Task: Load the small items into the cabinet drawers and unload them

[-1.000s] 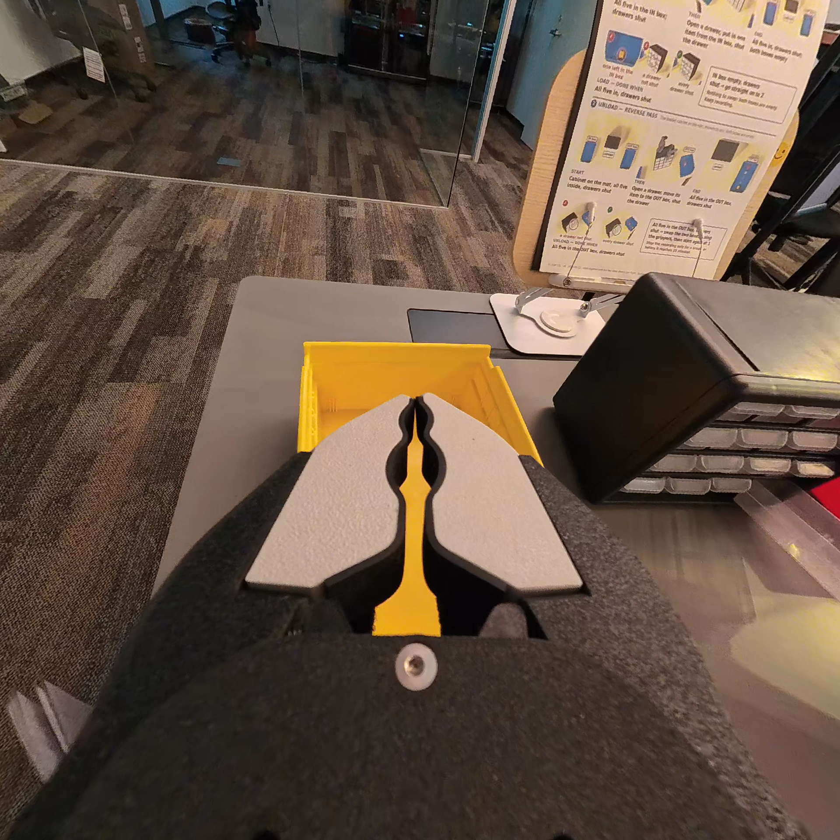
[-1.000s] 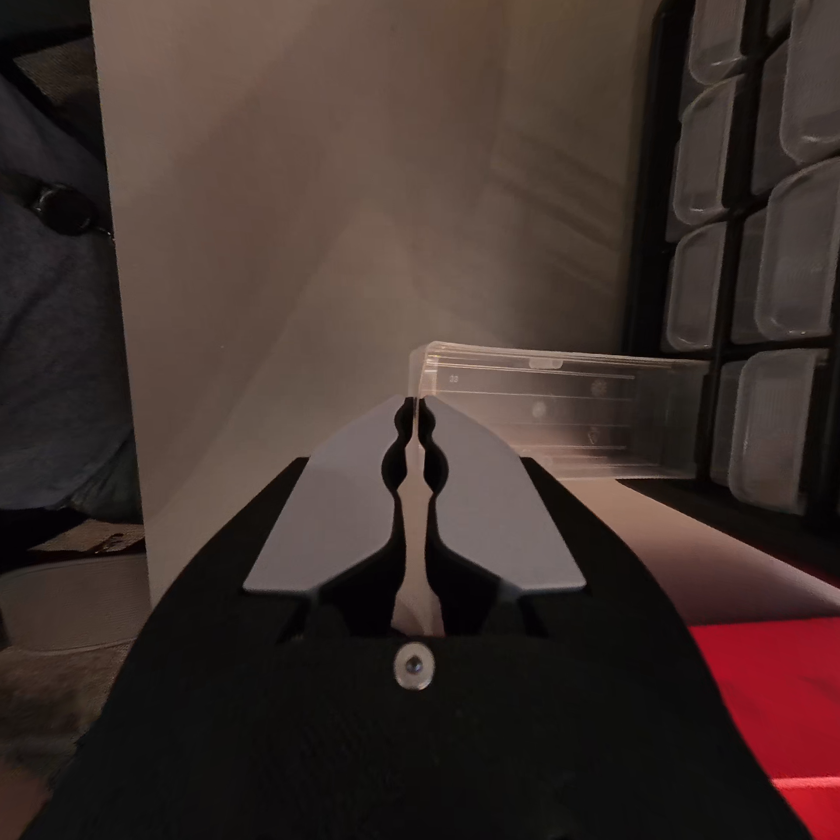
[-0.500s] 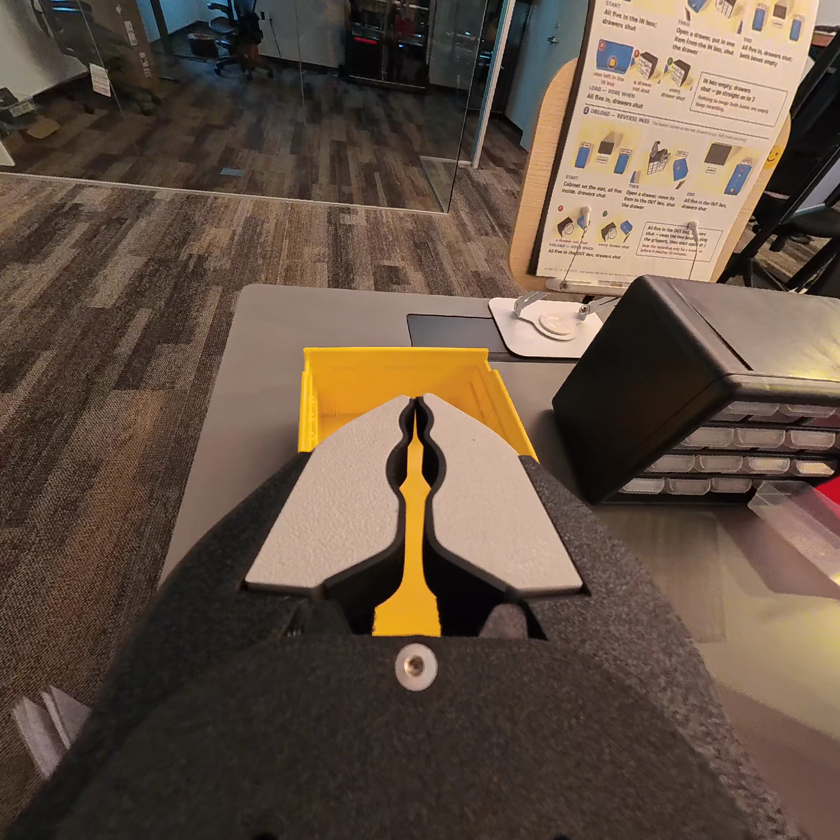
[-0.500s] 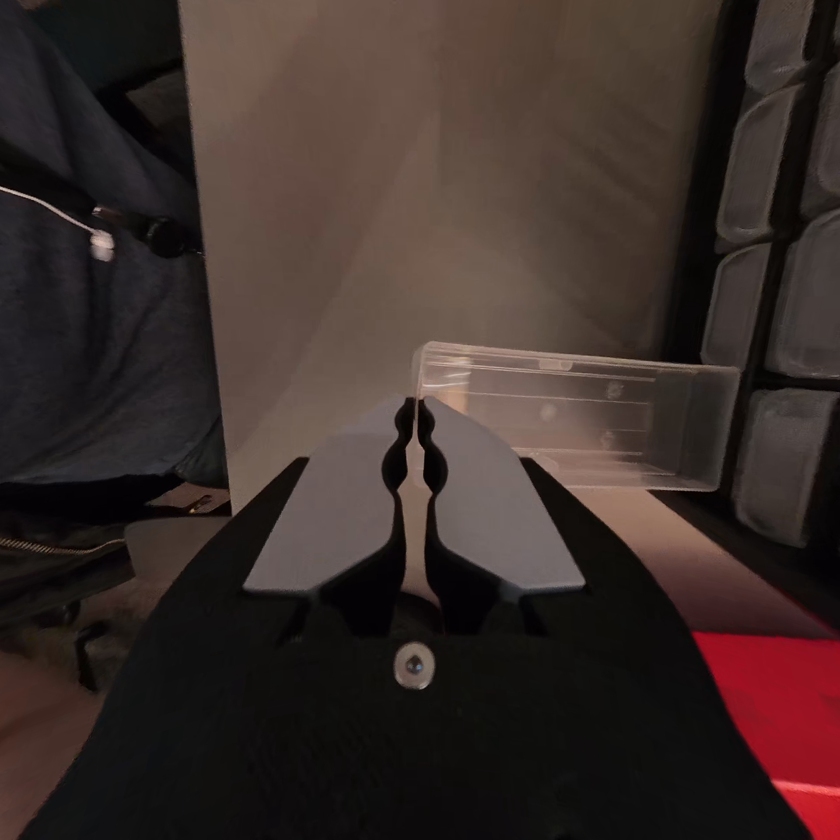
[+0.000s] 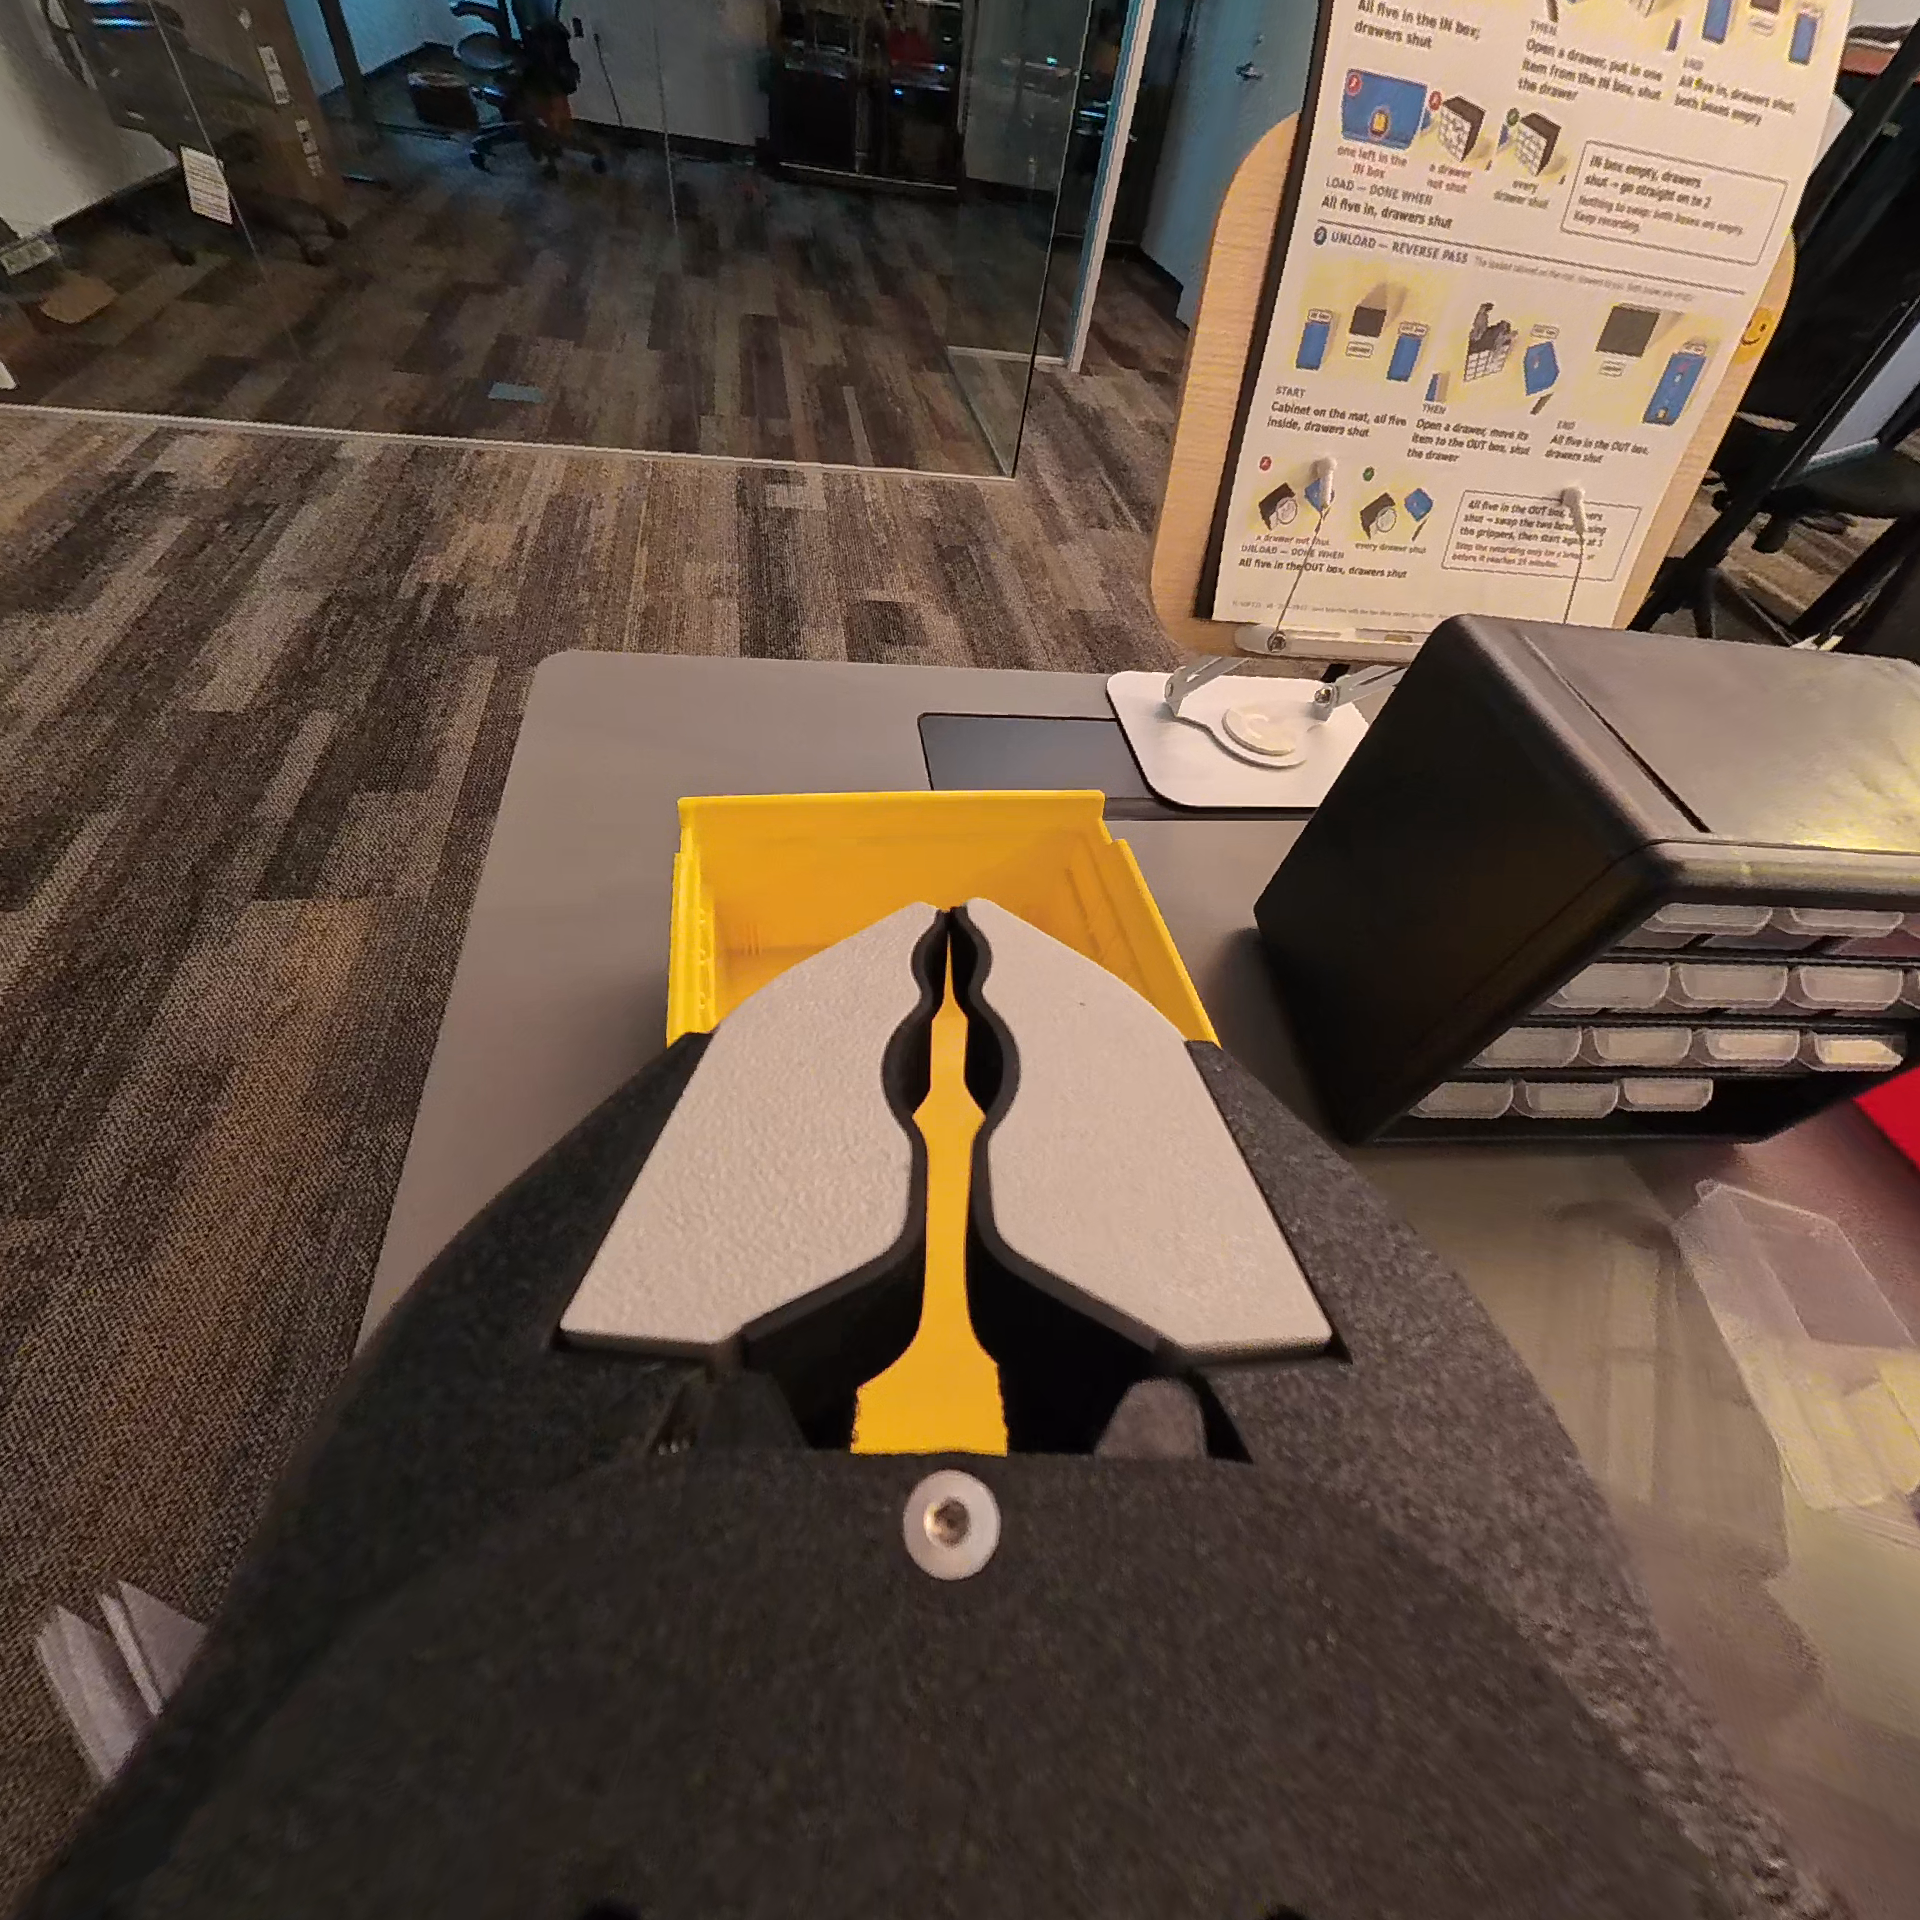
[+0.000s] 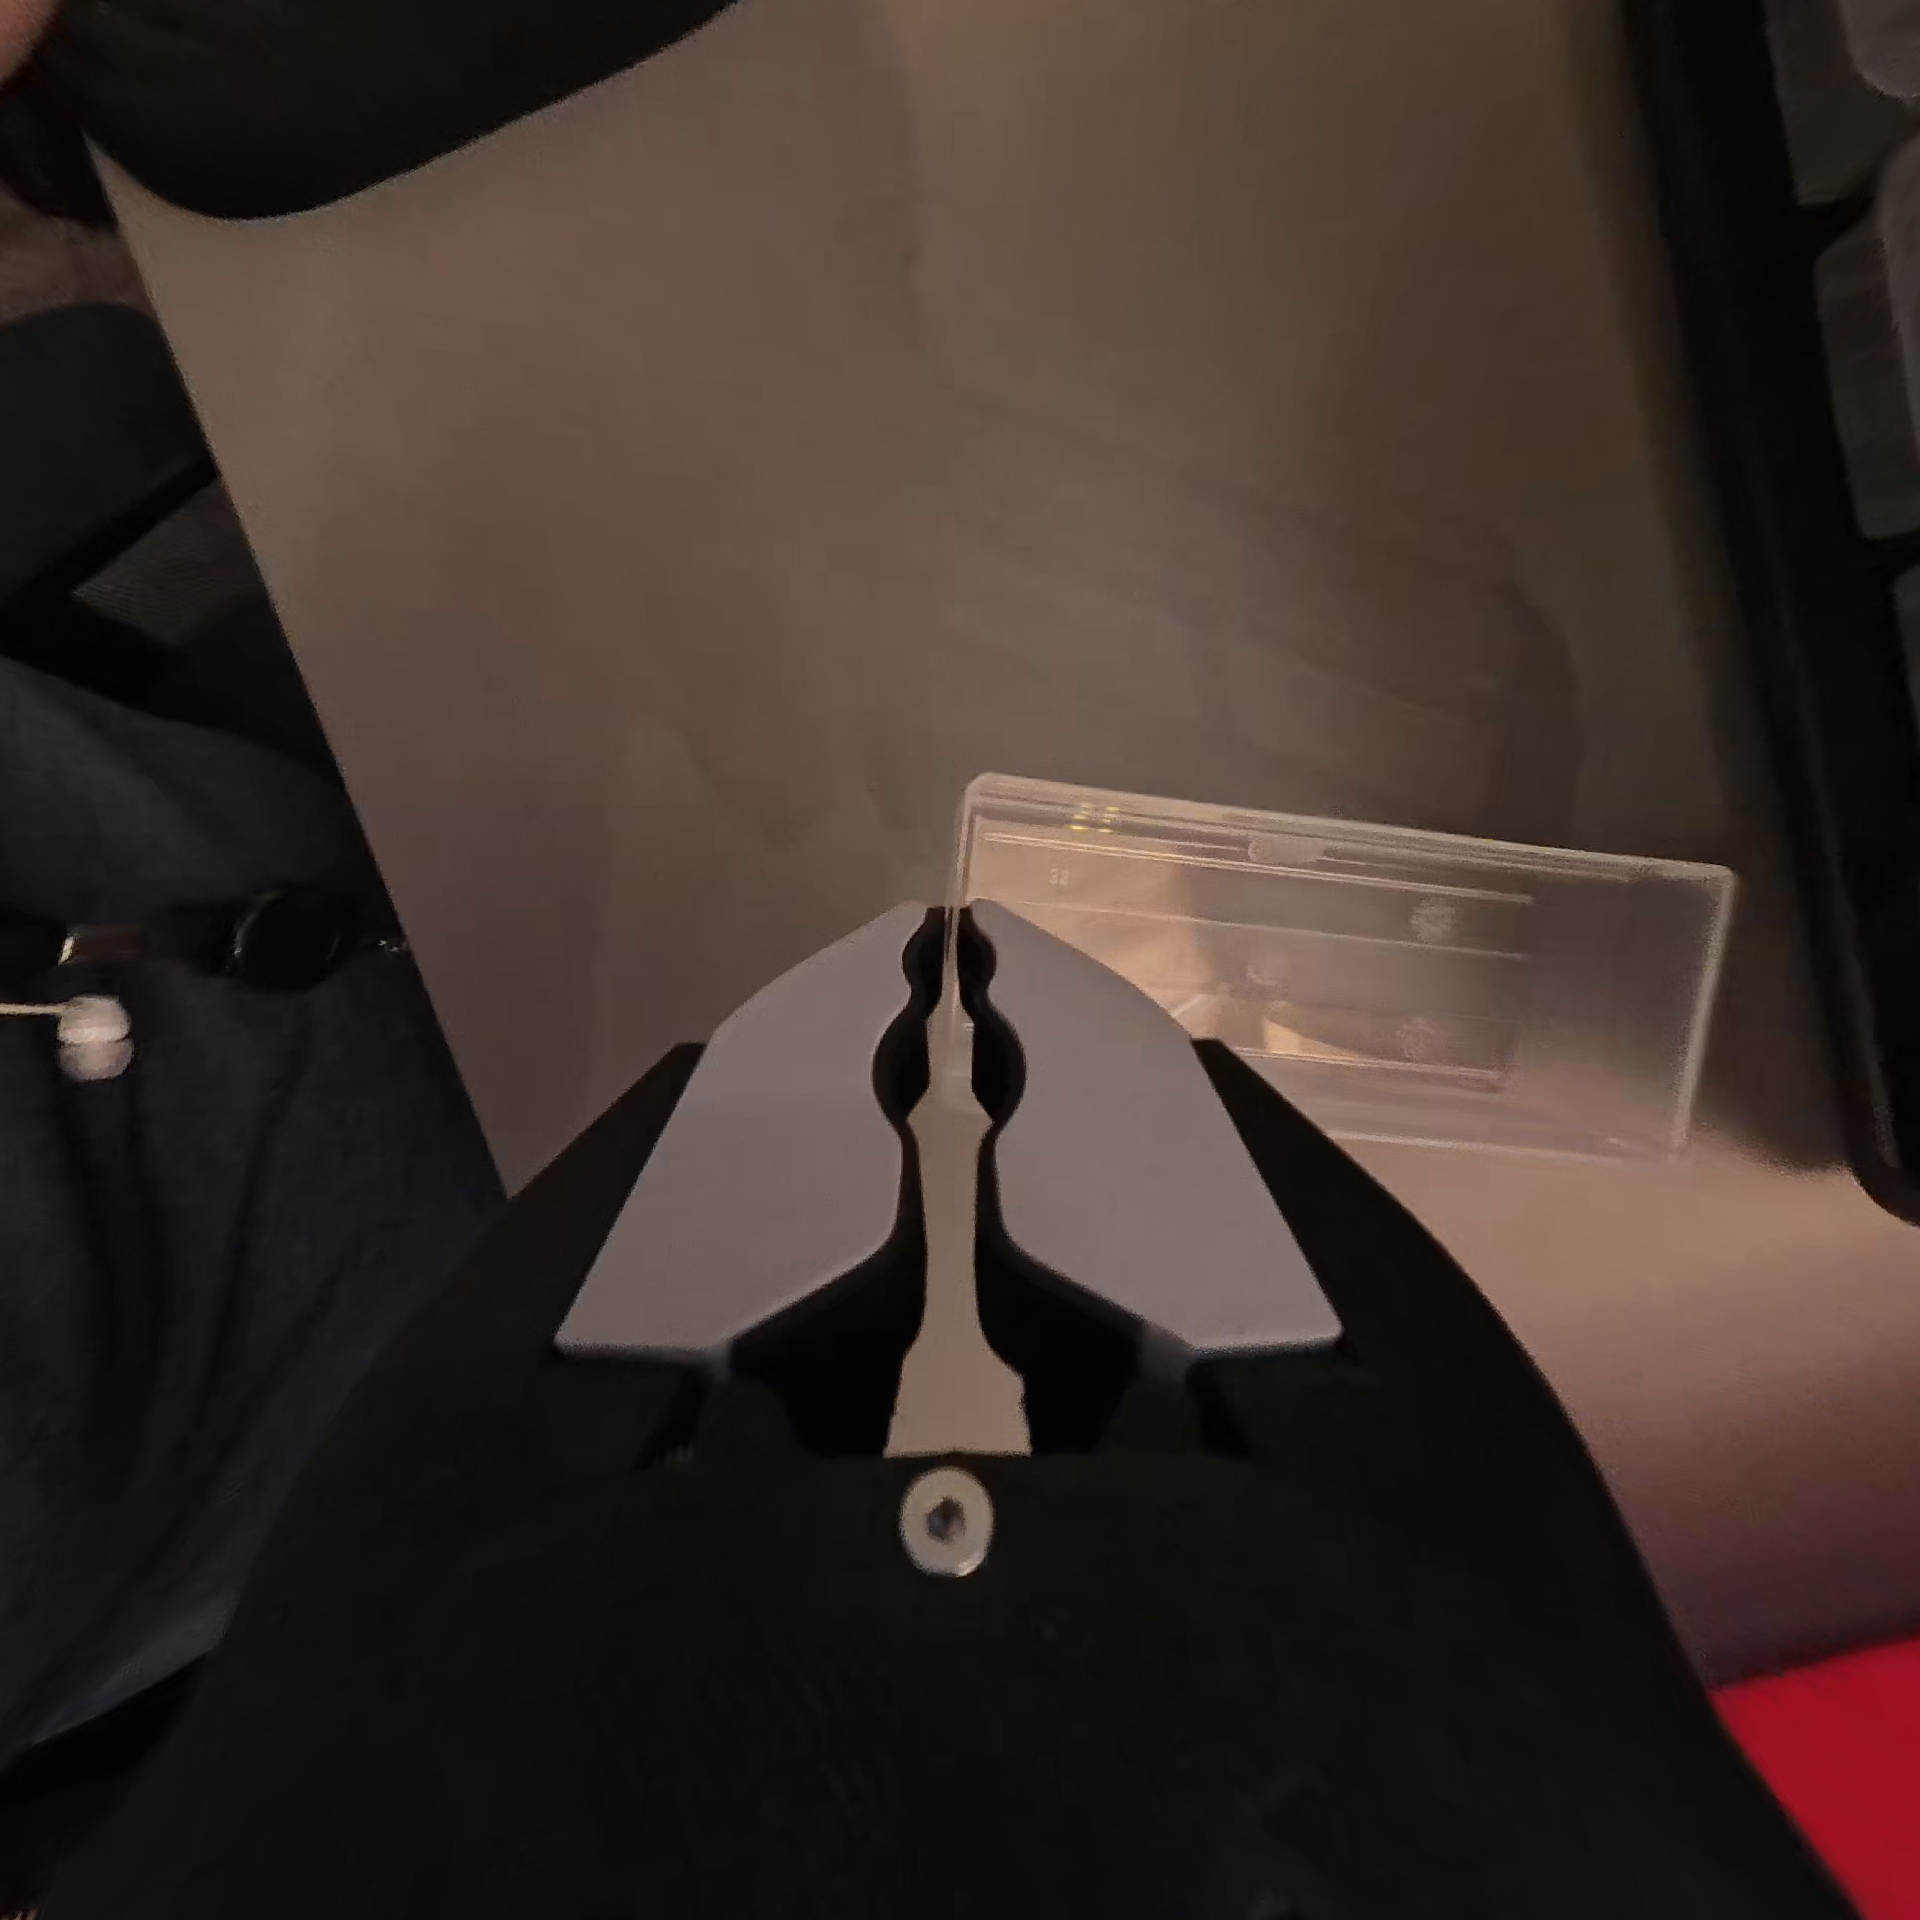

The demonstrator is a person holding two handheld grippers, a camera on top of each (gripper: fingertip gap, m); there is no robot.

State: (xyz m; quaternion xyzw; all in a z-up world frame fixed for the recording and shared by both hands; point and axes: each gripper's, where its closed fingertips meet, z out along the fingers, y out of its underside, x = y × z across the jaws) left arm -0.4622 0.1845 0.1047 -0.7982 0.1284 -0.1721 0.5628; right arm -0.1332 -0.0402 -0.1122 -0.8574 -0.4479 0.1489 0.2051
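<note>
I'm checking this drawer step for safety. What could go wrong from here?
1. The right gripper pinches only the thin front tab of the clear drawer, which is out of the cabinet; it could twist or slip free.
2. The drawer is transparent, so whether anything lies inside is hard to tell; tilting may spill it.
3. The left gripper hangs shut over the yellow bin, giving no support.

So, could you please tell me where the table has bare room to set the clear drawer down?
Bare grey table lies left of the yellow bin, up to the table's edge. More lies in front of the black cabinet, where the right tool holds the clear drawer. Crowded: behind the bin, by the white stand base.
</note>
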